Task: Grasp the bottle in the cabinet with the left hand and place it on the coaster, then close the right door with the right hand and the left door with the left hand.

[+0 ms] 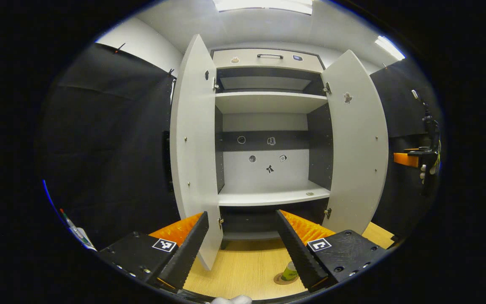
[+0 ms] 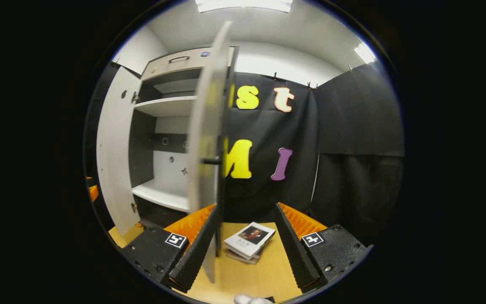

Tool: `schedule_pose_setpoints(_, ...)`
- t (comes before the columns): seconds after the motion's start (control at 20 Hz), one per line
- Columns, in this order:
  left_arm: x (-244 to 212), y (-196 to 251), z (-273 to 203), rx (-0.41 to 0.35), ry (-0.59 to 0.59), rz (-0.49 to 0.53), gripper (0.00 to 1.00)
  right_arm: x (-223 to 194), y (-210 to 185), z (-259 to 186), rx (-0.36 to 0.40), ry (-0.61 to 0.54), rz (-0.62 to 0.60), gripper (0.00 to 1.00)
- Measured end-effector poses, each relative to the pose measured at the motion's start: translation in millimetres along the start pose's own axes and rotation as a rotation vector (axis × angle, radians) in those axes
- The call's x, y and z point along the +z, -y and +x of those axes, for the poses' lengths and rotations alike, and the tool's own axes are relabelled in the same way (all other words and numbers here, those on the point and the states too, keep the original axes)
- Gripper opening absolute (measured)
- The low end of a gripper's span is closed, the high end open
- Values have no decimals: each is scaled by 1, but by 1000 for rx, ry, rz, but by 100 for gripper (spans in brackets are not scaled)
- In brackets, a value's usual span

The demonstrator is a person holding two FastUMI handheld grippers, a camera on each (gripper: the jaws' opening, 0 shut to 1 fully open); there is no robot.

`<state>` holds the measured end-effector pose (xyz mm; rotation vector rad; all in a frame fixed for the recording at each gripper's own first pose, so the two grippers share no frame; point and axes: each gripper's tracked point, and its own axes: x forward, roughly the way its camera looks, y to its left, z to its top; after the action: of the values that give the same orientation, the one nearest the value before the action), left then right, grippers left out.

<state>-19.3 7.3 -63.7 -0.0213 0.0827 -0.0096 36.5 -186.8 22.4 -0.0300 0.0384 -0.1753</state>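
1. Cabinet: a tall rectangular unit with matte pale-grey shelves and back panel and dark inner side walls. It stands on the table with both doors swung outward. A drawer front with a slim dark handle caps the top. Small dark marks dot the back panel.
2. Table: a smooth, light wood-grain surface beneath the cabinet.
3. Left door: a flat, pale-grey slab hinged at the cabinet's left edge, standing wide open.
4. Right door: a matching pale slab, open. In the right gripper view it appears nearly edge-on, blurred, with a short dark knob projecting from it. Its lower edge lies just beside the right gripper's left finger; contact cannot be told.
5. Left gripper: two ridged, wedge-shaped fingers spread apart, holding nothing, facing the cabinet interior.
6. Right gripper: ridged fingers likewise spread wide, gripping nothing.
7. Books: a small stack with glossy covers, lying flat on the table between the right gripper's fingers and beyond them.
8. Coaster: a thin round brownish disc on the table in front of the cabinet.
9. Bottle: a small green cylindrical body standing on the coaster, partly hidden behind the left gripper's right finger.
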Motion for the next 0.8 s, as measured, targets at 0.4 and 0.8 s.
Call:
schedule_pose_setpoints(0.4, -7, 14, -7, 66, -22, -2, 96, 11, -10, 37, 120, -15, -34, 81)
schedule_pose_setpoints(0.8, -13, 9, -15, 92, -43, 5, 96, 12, -79, 27, 255, -21, -13, 81)
